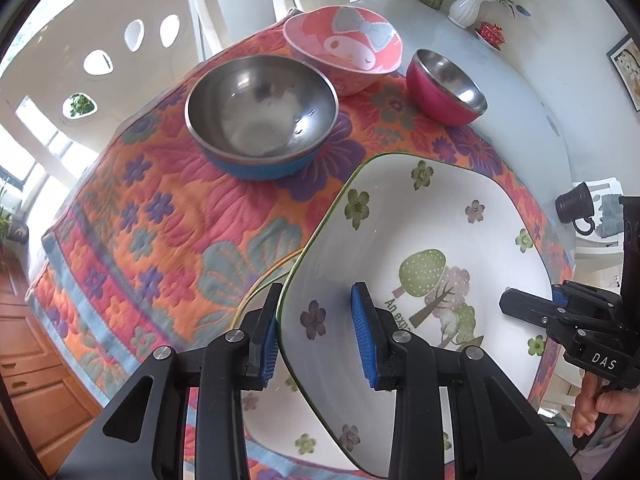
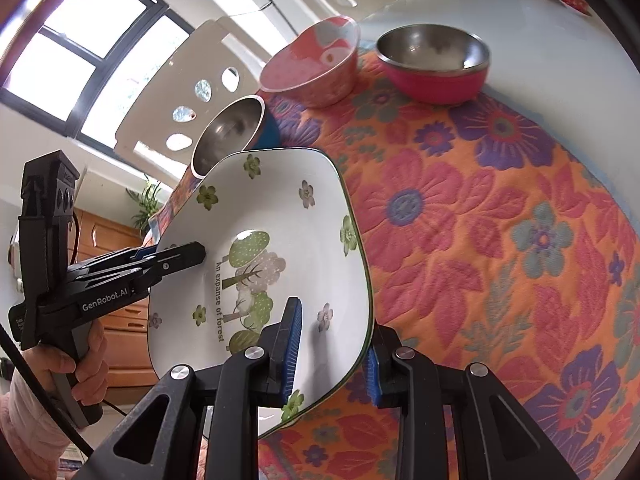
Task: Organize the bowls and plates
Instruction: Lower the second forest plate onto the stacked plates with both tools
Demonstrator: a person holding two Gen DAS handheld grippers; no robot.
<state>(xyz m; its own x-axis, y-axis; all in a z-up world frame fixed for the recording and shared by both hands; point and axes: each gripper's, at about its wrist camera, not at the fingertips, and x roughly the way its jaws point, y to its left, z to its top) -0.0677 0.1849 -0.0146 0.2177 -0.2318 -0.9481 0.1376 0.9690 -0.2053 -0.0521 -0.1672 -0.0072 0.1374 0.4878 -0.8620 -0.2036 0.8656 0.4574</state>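
Blue-padded jaws of the left hand-held gripper point(image 1: 316, 334) straddle the left rim of the plate point(image 1: 420, 240), one pad above and one below, clamped on it; the right hand-held gripper point(image 2: 334, 354) grips the opposite rim the same way. A second plate point(image 1: 264, 412) lies beneath on the floral cloth point(image 1: 160, 220). Farther off stand a blue steel bowl point(image 1: 262, 114), a pink cartoon bowl point(image 1: 344, 50) and a magenta bowl point(image 1: 446, 88), with a white vase point(image 1: 466, 8) on the worktop point(image 1: 520, 92) beyond.

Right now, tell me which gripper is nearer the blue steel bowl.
Left. The left gripper, straddling the floral plate's near-left rim, faces the blue steel bowl just beyond. The right gripper straddles the plate's opposite rim, with the plate between it and the bowl.
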